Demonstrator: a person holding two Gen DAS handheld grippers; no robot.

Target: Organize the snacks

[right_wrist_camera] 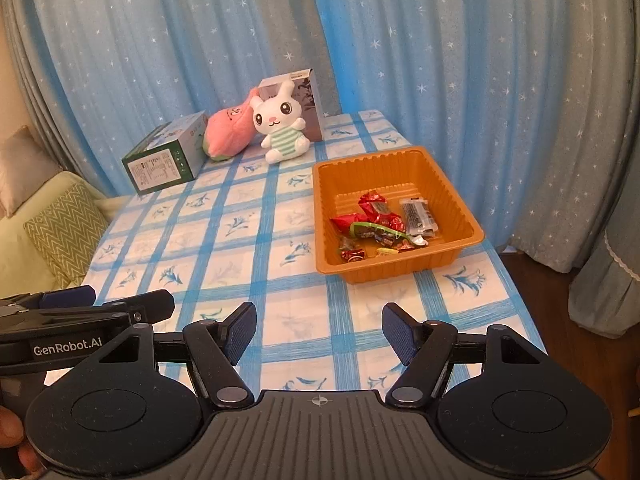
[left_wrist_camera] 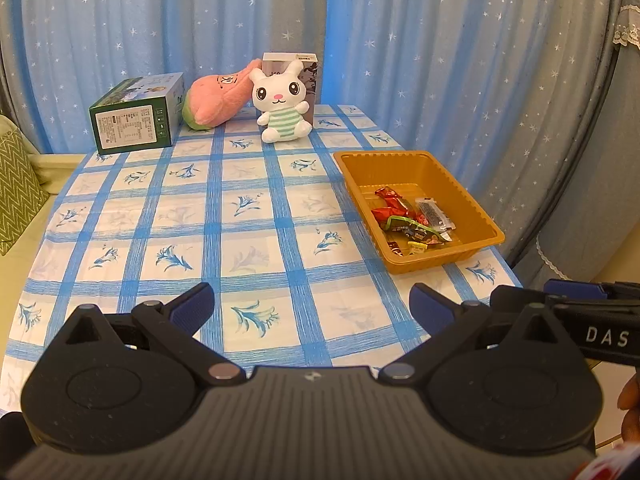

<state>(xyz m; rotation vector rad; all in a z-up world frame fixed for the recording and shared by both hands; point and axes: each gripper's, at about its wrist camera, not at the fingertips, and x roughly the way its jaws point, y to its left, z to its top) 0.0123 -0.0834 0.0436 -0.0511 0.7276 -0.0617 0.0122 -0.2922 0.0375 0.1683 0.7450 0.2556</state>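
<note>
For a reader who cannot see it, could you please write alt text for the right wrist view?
An orange tray holding wrapped snacks sits on a blue checked tablecloth, beyond the open, empty right gripper. At the table's far end are a green box, a pink plush and a white bunny toy, before blue starry curtains.

The tabletop point(right_wrist_camera: 224, 264) has a white cloth with a blue check and blue flowers. The tray point(right_wrist_camera: 448, 184) is orange. The curtain point(right_wrist_camera: 460, 60) is blue with white stars.
</note>
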